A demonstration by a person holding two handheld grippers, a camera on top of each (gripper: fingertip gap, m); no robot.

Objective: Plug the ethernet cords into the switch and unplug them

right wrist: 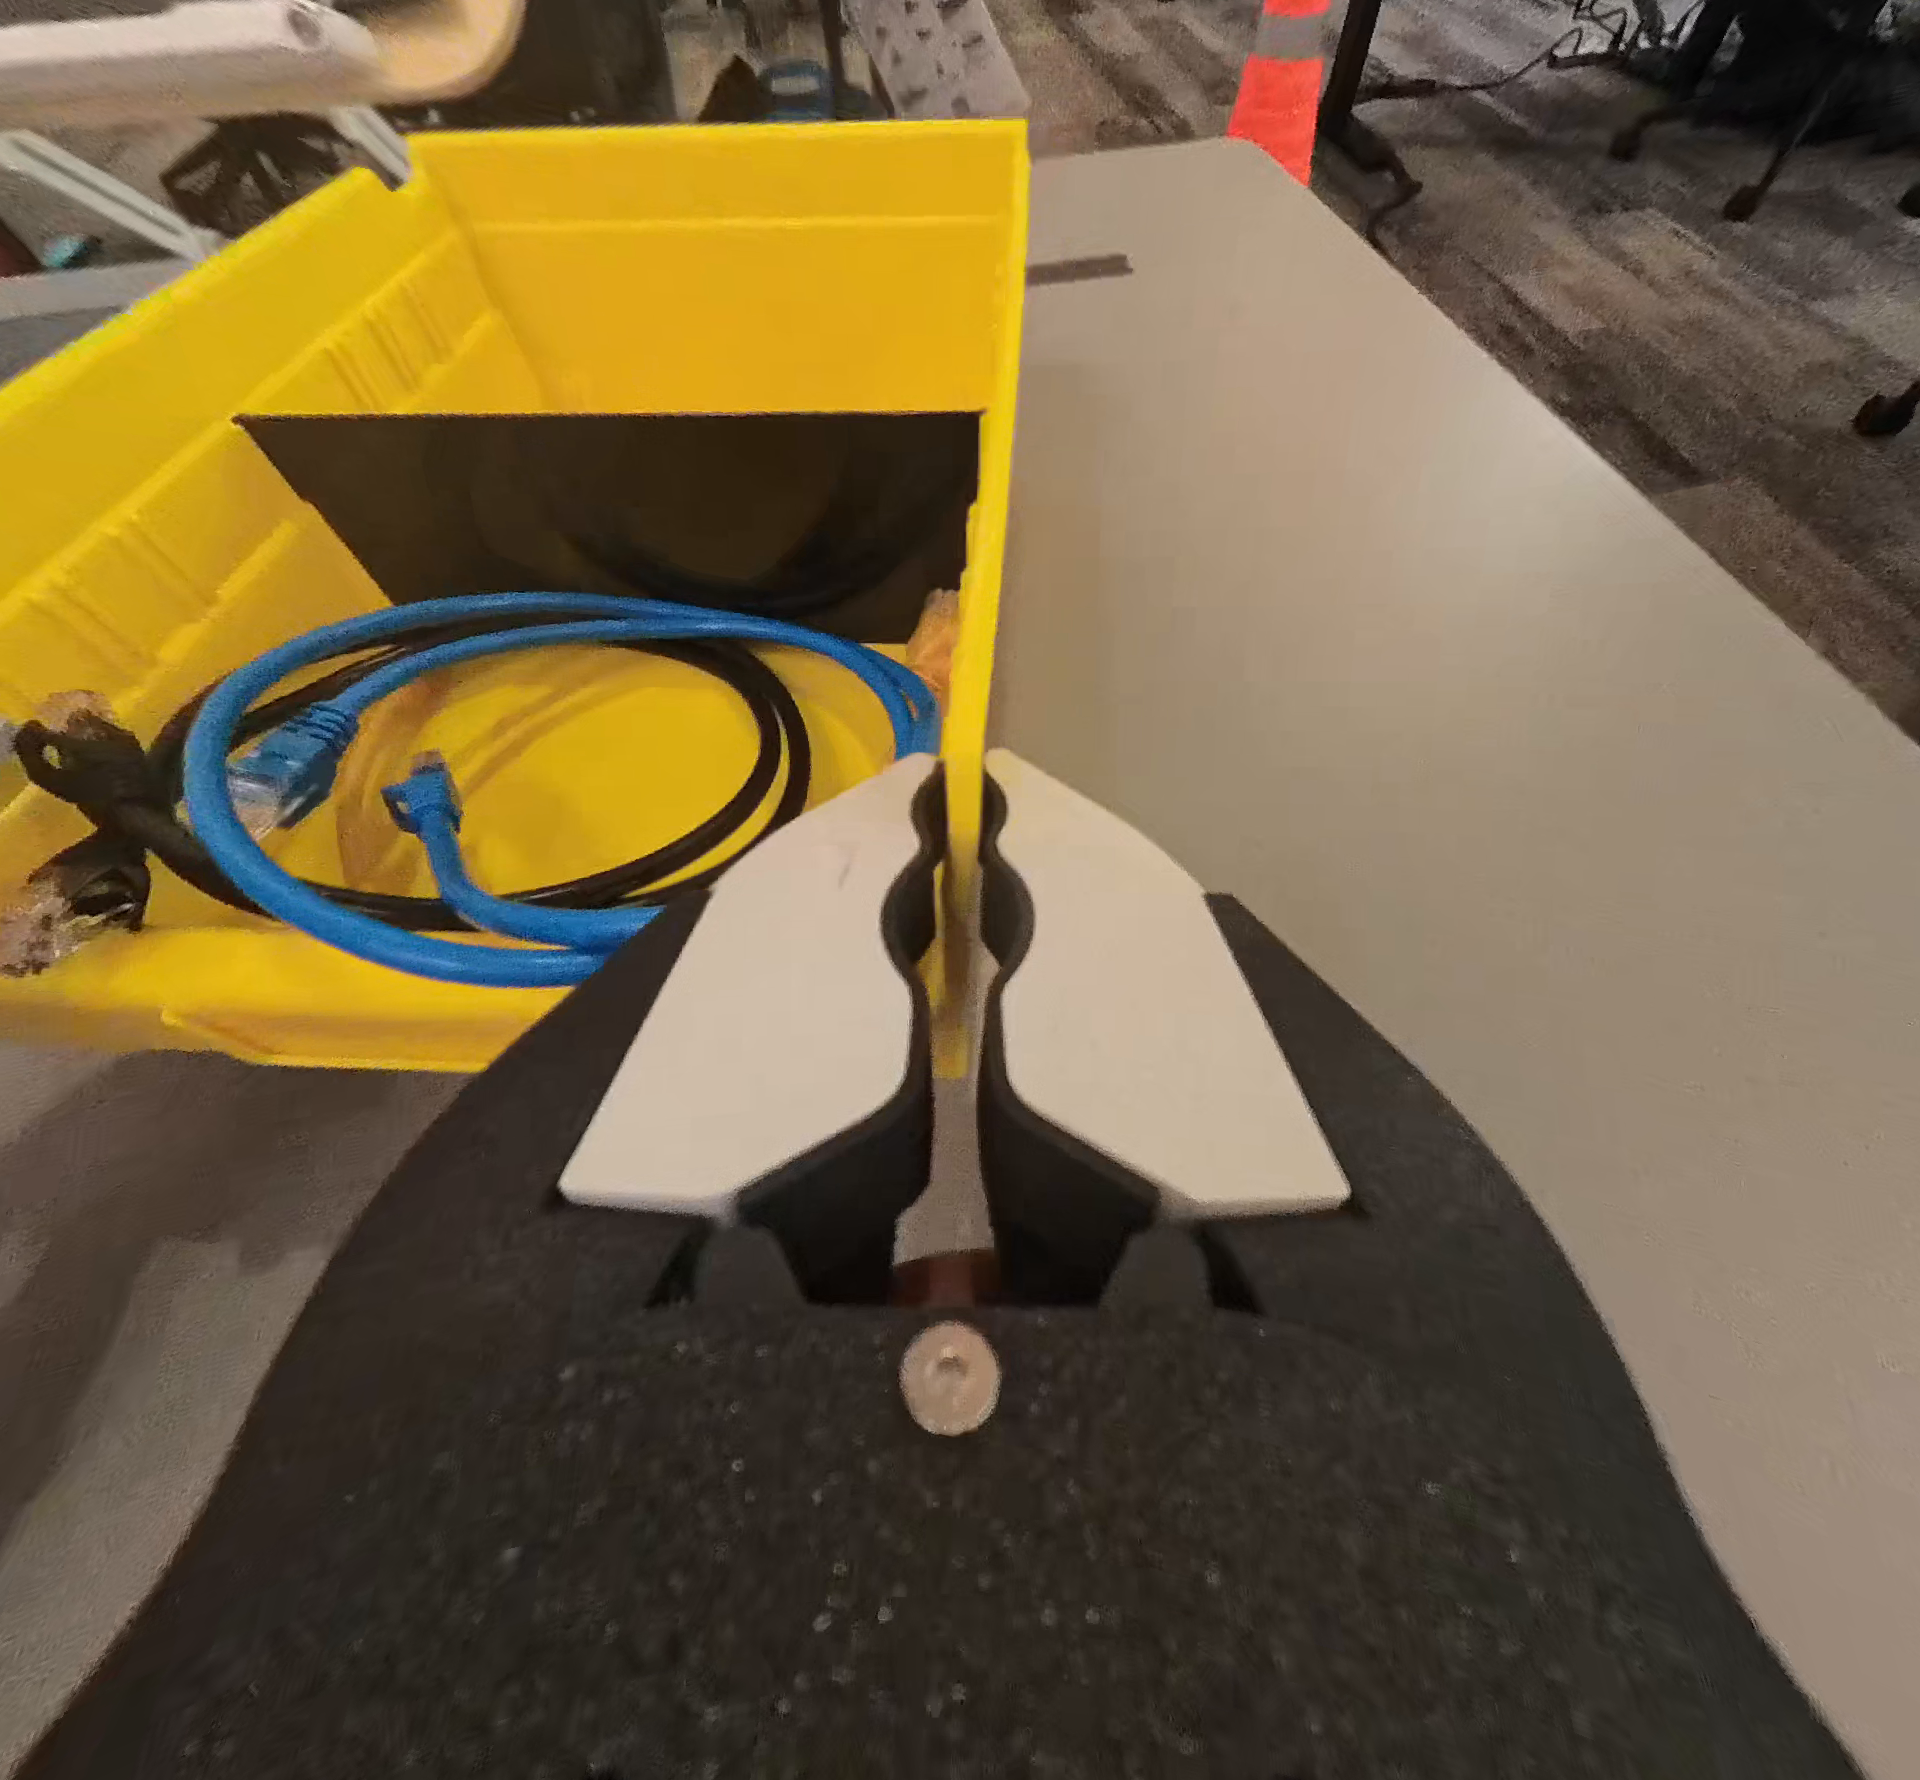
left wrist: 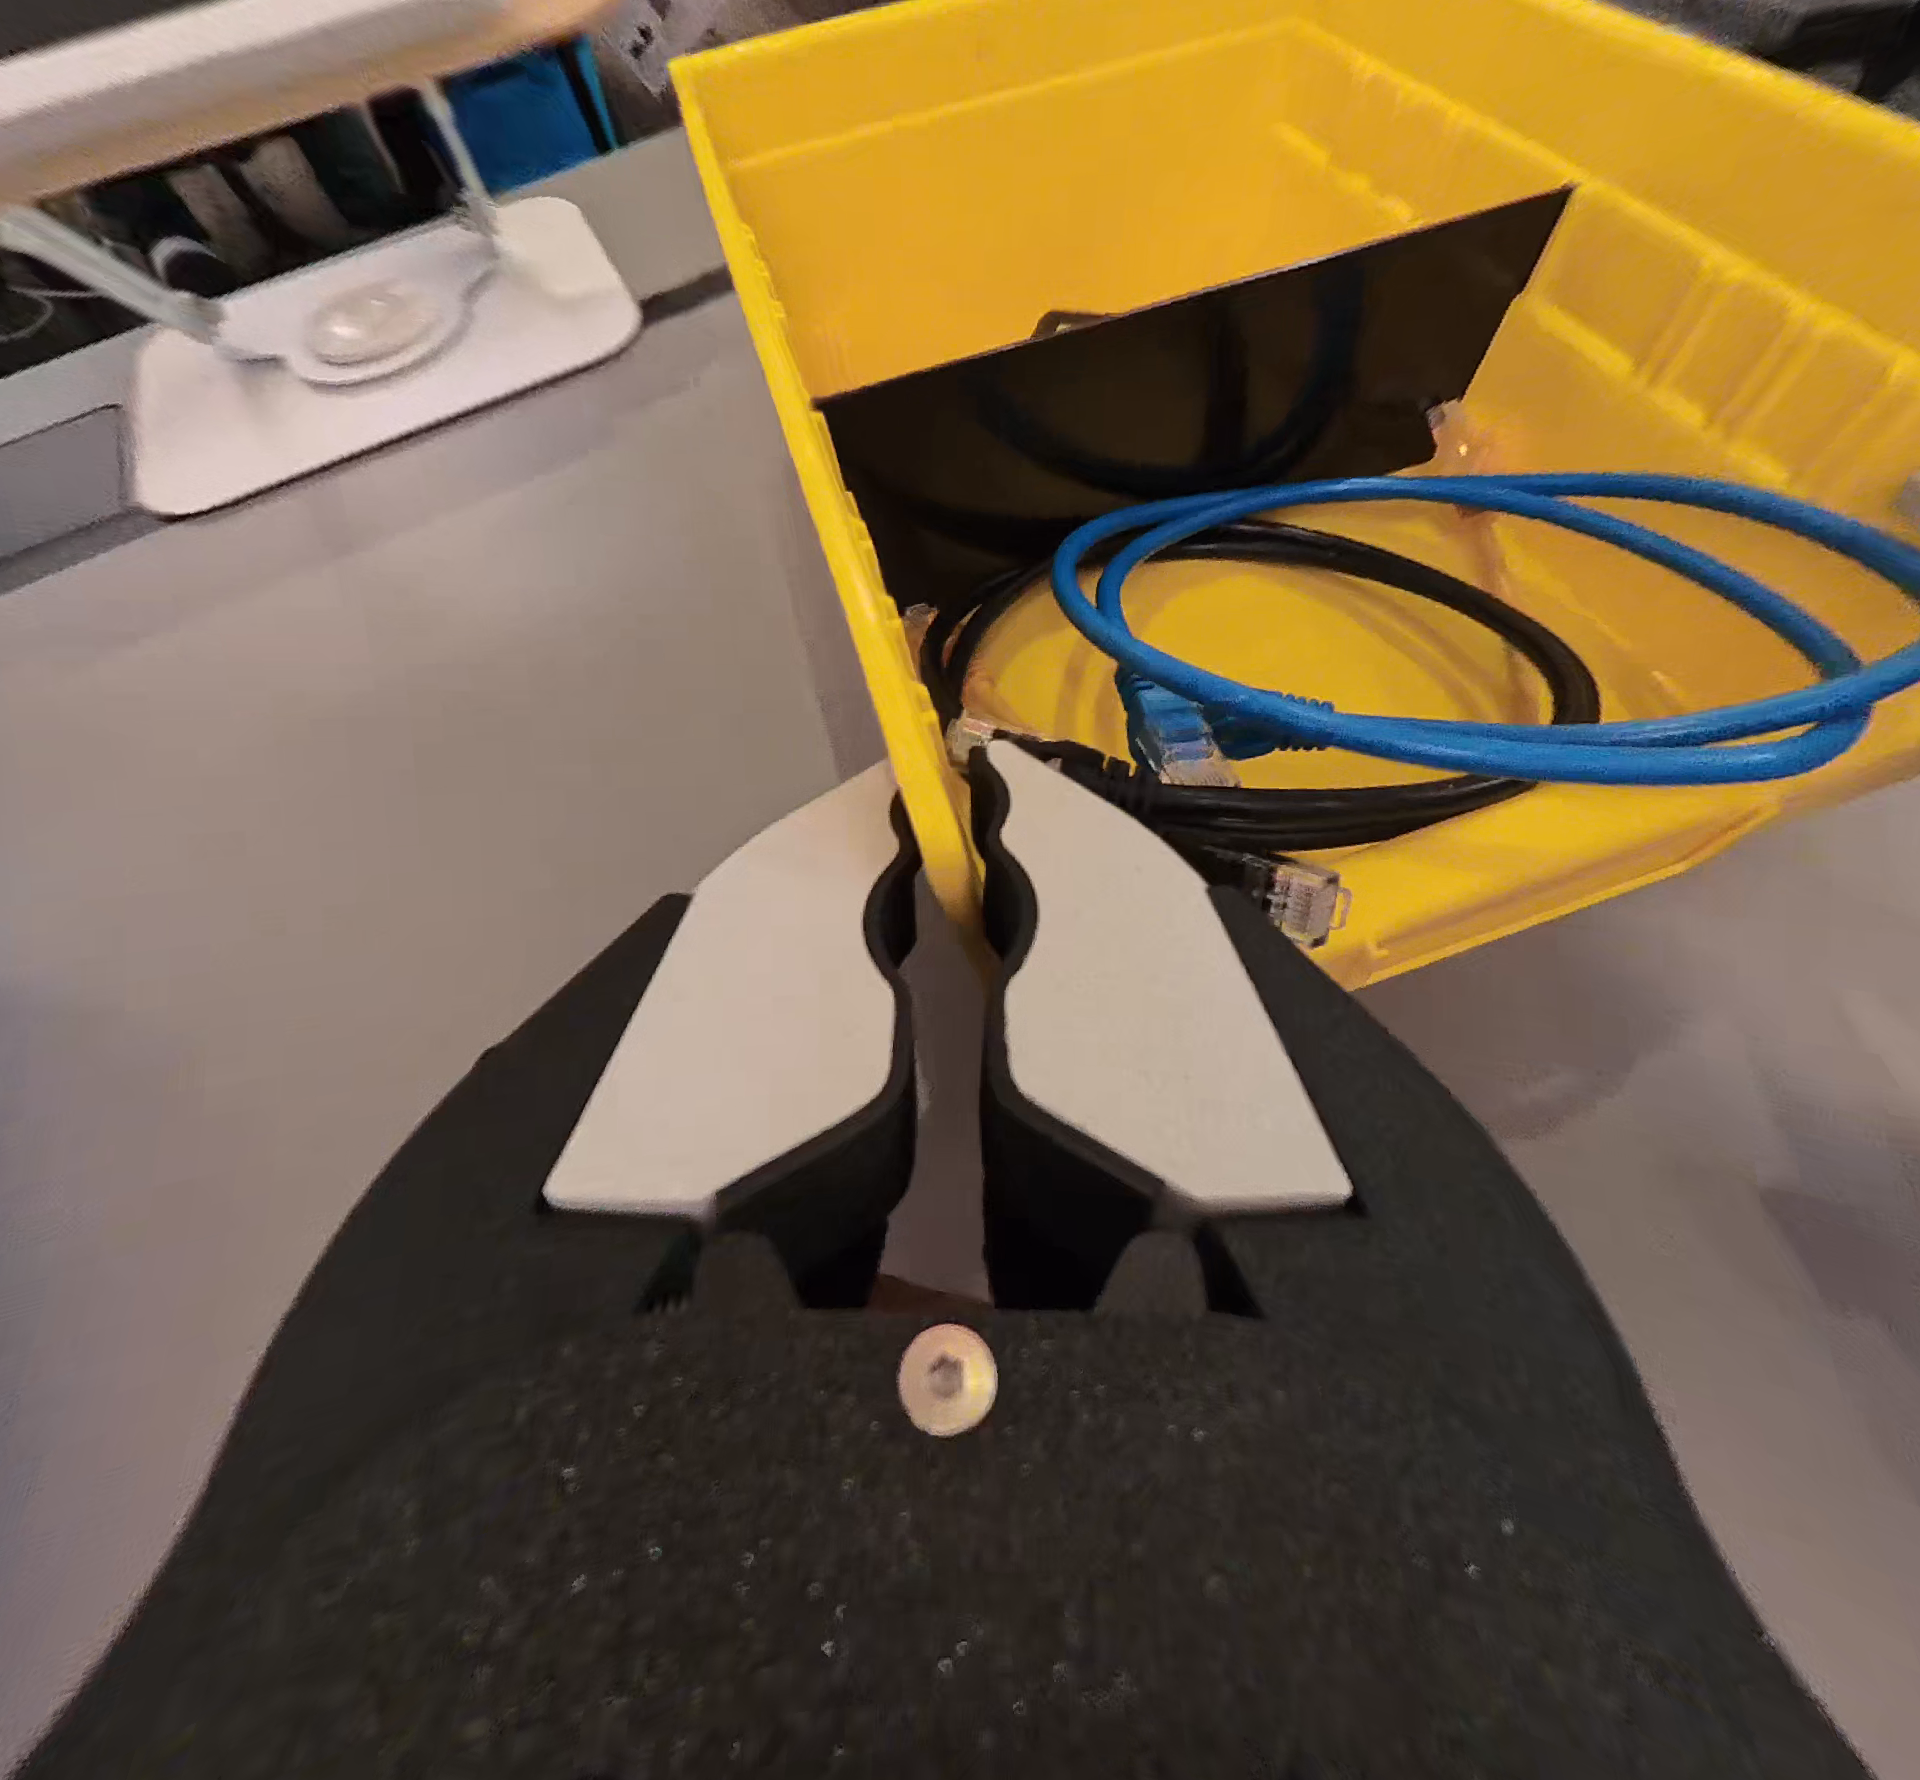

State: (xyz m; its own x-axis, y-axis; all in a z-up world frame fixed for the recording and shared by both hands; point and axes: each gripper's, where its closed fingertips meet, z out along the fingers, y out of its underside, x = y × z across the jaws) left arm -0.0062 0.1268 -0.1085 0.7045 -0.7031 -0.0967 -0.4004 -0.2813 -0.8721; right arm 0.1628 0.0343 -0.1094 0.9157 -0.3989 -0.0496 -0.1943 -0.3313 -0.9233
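left gripper [left wrist: 940,795]: pinched on the yellow bin [left wrist: 1039,203] left wall
right gripper [right wrist: 961,780]: pinched on its right wall
blue cord [left wrist: 1455,733]: coiled in the bin, over the black cord [left wrist: 1299,811]
black divider [right wrist: 623,504]: crosses the bin
table [right wrist: 1351,691]: under the bin; bin perhaps tilted

Soft, even indoor light falls from above, leaving only faint shadows on the grey worktop [left wrist: 416,691]. Wide-angle distortion bends the edges of both views. Motion blur smears the white stand [left wrist: 343,317] and the background; nearer parts stay sharper.
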